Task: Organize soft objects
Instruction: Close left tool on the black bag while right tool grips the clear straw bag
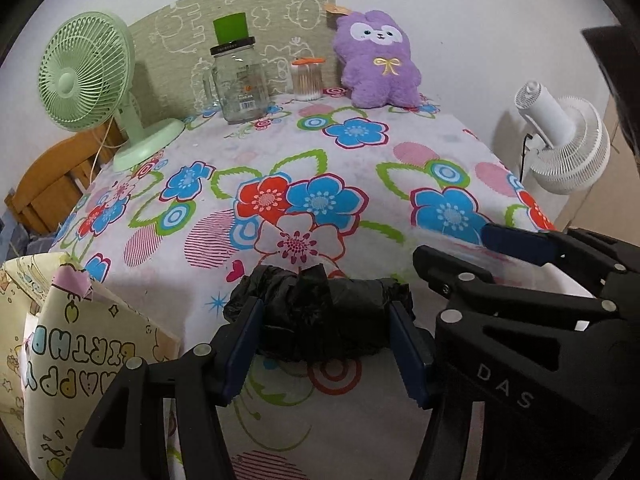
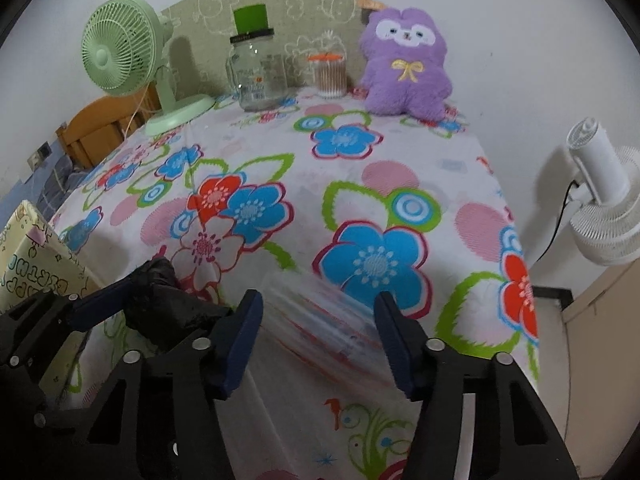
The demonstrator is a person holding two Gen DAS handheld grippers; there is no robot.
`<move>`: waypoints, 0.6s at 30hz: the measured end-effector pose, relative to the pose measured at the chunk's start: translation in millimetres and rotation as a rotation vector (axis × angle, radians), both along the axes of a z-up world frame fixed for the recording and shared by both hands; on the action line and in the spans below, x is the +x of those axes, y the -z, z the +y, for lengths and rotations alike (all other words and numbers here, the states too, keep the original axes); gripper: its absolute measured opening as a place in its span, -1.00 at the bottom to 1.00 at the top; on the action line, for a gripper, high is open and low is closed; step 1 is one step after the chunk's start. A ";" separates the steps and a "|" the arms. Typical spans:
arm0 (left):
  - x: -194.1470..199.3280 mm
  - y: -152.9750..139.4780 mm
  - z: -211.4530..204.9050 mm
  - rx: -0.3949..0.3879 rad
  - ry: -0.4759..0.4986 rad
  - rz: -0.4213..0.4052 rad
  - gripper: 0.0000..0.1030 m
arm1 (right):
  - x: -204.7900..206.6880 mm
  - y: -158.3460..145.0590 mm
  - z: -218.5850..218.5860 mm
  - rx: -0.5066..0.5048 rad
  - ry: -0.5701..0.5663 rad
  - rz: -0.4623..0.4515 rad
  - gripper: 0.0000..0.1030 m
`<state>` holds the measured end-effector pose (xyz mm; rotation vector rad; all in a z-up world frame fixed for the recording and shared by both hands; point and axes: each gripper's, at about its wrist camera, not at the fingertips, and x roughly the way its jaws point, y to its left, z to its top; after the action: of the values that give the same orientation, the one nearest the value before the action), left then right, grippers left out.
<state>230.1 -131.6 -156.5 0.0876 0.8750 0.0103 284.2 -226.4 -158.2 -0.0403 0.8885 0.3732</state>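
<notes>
Right tool (image 2: 318, 336) straddles a blurred clear packet (image 2: 320, 320).

The left gripper (image 1: 326, 344) has its blue-padded fingers (image 1: 240, 348) pressed against both ends of a crumpled black plastic bag roll (image 1: 320, 312). Just right of it sits the right gripper (image 1: 452, 248), and the purple plush bear (image 1: 378, 60) stands far ahead on the flowered tablecloth (image 1: 360, 168).

Tablecloth (image 2: 280, 152) centre open; green fan (image 1: 86, 76), jar (image 1: 240, 80), purple plush (image 1: 380, 64) line far edge.
</notes>
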 end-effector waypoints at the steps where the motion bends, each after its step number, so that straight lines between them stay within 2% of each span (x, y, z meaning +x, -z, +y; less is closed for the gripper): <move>1: -0.8 0.1 -0.4 0.004 0.004 0.001 0.24 | 0.0 1.3 0.0 0.013 -0.005 0.017 0.03; 3: -2.6 0.9 -0.5 0.008 0.011 0.006 0.24 | -1.7 3.5 0.9 0.023 -0.002 0.047 -0.01; 11: -12.6 2.7 1.1 0.006 0.034 0.013 0.24 | -22.1 -0.9 12.1 -0.011 0.006 0.040 -0.40; 15: -16.6 2.4 3.3 -0.003 0.036 0.012 0.21 | -33.2 -5.1 17.3 -0.023 0.017 0.029 -0.69; 18: -21.1 2.4 4.3 -0.006 0.040 0.012 0.19 | -37.7 -5.0 16.6 -0.011 0.037 0.041 -0.70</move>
<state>209.0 -127.3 -158.9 0.0995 0.8855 -0.0306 246.5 -209.7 -153.2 -0.0261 0.9302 0.3358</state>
